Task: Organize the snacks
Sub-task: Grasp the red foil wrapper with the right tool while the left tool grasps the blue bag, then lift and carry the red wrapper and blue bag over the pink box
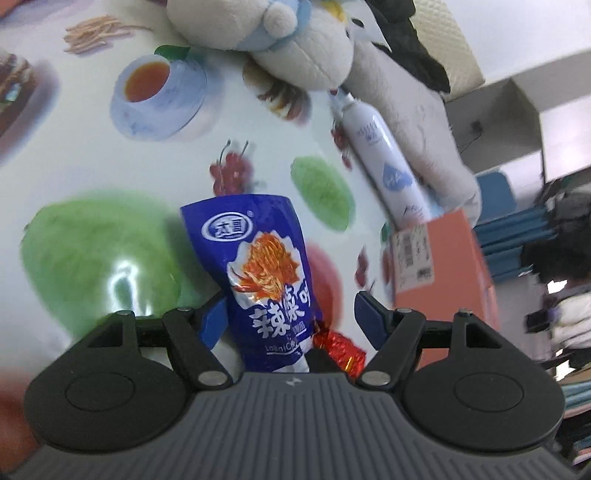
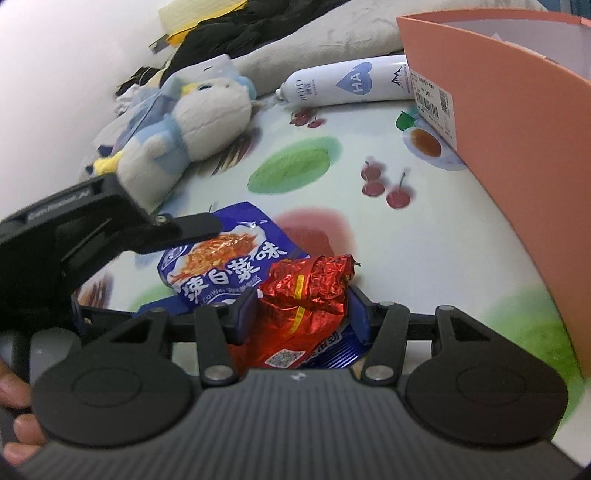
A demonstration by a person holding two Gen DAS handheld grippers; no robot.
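A blue snack packet (image 1: pixel 264 269) lies on the printed tablecloth between the fingers of my left gripper (image 1: pixel 290 319), which is open around its lower part. It also shows in the right wrist view (image 2: pixel 225 258). A red foil snack packet (image 2: pixel 306 295) lies beside and partly over it; its corner shows in the left wrist view (image 1: pixel 340 349). My right gripper (image 2: pixel 301 314) has its blue pads against both sides of the red packet. An orange box (image 2: pixel 517 147) stands open at the right, also in the left wrist view (image 1: pixel 443 266).
A white spray bottle (image 2: pixel 347 85) lies by the box, also in the left wrist view (image 1: pixel 384 162). A white and blue plush toy (image 2: pixel 192 125) lies at the back left. Dark clothing (image 2: pixel 251 29) and a pillow lie behind. The left gripper's body (image 2: pixel 74 236) is at left.
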